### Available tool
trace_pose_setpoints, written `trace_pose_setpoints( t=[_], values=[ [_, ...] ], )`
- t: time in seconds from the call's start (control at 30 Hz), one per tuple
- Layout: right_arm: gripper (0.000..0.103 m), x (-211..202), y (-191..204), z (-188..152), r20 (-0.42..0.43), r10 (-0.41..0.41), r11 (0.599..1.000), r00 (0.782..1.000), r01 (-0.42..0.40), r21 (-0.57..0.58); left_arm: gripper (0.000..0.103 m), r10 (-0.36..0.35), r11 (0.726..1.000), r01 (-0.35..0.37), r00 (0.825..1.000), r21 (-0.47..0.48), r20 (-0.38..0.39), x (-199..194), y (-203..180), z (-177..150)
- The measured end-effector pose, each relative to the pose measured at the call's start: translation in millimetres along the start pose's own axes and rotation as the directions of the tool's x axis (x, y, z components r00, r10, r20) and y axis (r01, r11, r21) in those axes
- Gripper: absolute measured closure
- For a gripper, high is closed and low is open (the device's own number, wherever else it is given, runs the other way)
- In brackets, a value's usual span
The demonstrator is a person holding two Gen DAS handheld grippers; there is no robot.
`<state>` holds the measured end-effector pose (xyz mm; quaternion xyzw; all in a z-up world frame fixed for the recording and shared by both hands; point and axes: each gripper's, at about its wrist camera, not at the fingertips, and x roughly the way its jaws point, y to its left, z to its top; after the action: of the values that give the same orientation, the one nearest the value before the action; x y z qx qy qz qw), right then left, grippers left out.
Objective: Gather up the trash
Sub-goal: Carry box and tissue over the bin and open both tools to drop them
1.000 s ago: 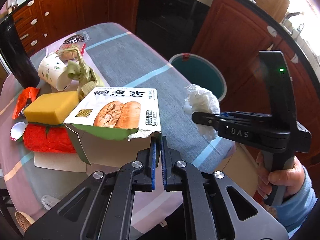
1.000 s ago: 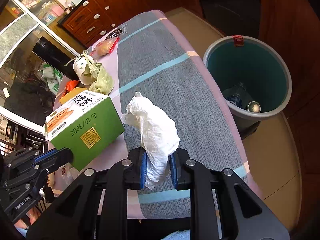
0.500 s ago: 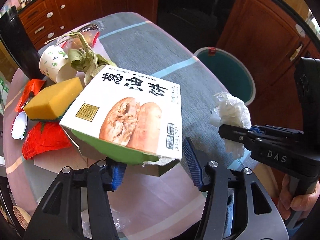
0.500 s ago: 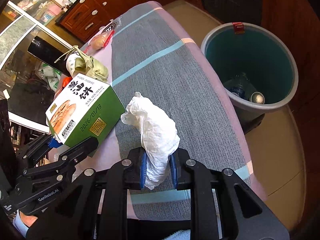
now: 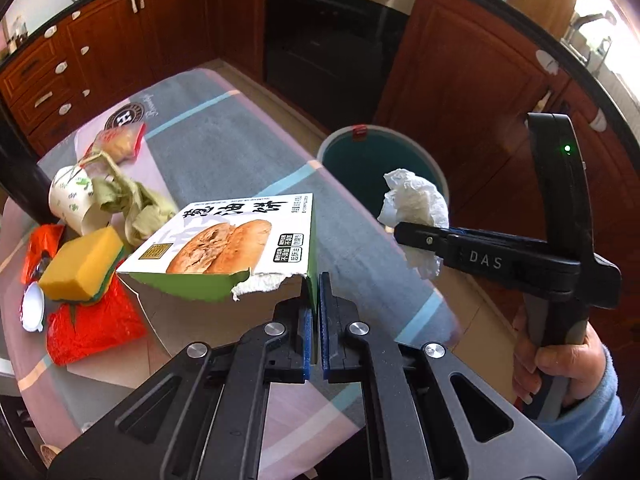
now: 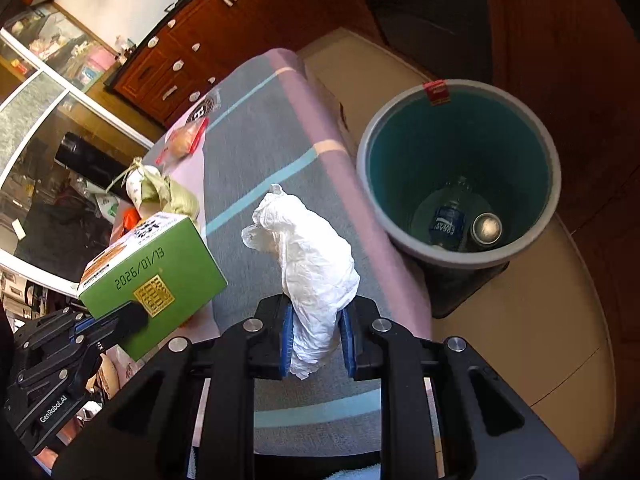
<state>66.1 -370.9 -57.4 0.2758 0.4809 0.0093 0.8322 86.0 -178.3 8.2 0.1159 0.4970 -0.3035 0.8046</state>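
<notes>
Kitchen setting with dark reddish-wood cabinets (image 5: 100, 52) and a black oven (image 5: 336, 36) at the back, and a surface (image 5: 240, 148) covered in a grey and pink striped cloth up front. Left claw (image 5: 314, 316) has just clamped down, so its blue pads sit almost together on the thin right side wall of the green pastry box (image 5: 228, 240). That box has its bread-photo face up, torn open end toward the camera, long axis running left-right in the left wrist view, and it looks tipped up off the surface. Right claw (image 6: 316, 340) is only a little open, squeezing a crumpled white tissue (image 6: 308, 256) that stands upright between the pads, long axis pointing away along the fingers, held over the surface's edge. Teal-lined trash bin (image 6: 460, 168) sits on the floor just beside the surface, with a bottle (image 6: 450, 220) and a can (image 6: 486, 228) in the bottom. Further left on the surface there's a paper cup (image 5: 74, 200) on its side, some green leaf wrappers (image 5: 140, 204), a yellow sponge (image 5: 82, 264) and a red wrapper (image 5: 92, 328).
</notes>
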Motion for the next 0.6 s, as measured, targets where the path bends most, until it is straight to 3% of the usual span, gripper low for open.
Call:
trace_pose_setpoints(
  t=[0.33,0.6],
  values=[
    [0.085,-38,-71,36,0.096,-0.102,0.990,0.990,0.092,0.105,0.099,-0.087,0.988,0.086,0.996,0.131,-0.001,38,-65,65],
    [0.085,-31,-105,51,0.051,-0.163,0.975,0.985,0.153,0.159,0.099,-0.167,0.970,0.177,0.983,0.163,-0.076,94,-97,93]
  ],
)
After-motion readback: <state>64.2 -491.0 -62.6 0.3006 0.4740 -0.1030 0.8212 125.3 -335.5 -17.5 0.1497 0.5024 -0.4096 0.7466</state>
